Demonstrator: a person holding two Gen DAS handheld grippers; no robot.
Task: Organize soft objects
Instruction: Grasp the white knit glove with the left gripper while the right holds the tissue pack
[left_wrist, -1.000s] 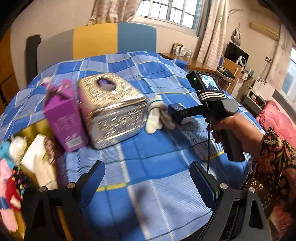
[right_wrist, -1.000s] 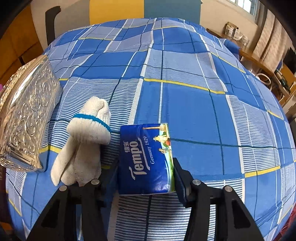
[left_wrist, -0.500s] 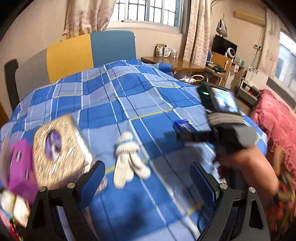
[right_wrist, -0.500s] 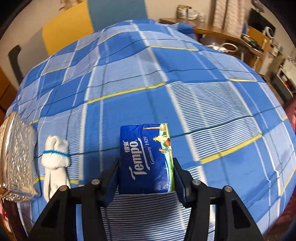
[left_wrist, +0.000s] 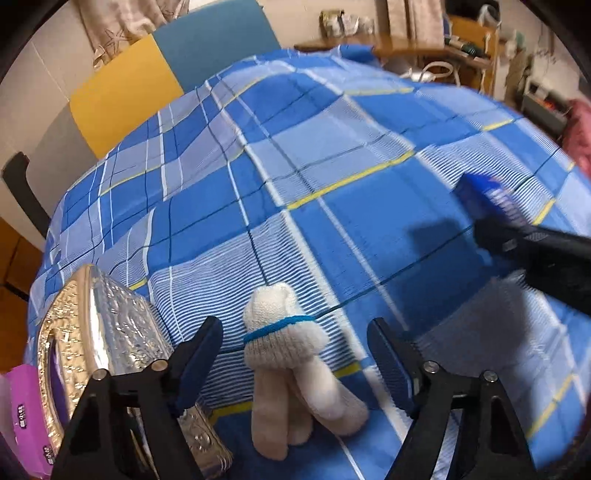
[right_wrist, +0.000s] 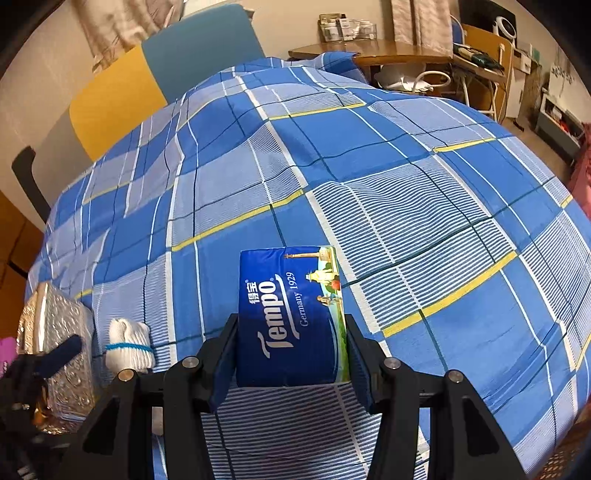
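Note:
A white knitted glove (left_wrist: 291, 354) with a blue band lies on the blue checked bedspread (left_wrist: 332, 155). My left gripper (left_wrist: 295, 354) hangs over it, one finger on each side of the cuff; its jaws are closing and the pads stand clear of the glove. In the right wrist view the same glove (right_wrist: 127, 349) lies at the lower left. My right gripper (right_wrist: 291, 354) is shut on a blue Tempo tissue pack (right_wrist: 291, 317), held above the bedspread (right_wrist: 369, 166). The pack (left_wrist: 484, 195) also shows blurred at the right of the left wrist view.
An embossed silver tissue box (left_wrist: 110, 362) stands just left of the glove, with a purple carton (left_wrist: 26, 417) beyond it. A grey, yellow and blue headboard (right_wrist: 155, 77) backs the bed. A wooden desk (right_wrist: 388, 55) with clutter stands far right.
My left gripper swung right and down from the silver box until the glove lies between its fingers, which have narrowed. The right gripper lifted the tissue pack away from the glove and rolled.

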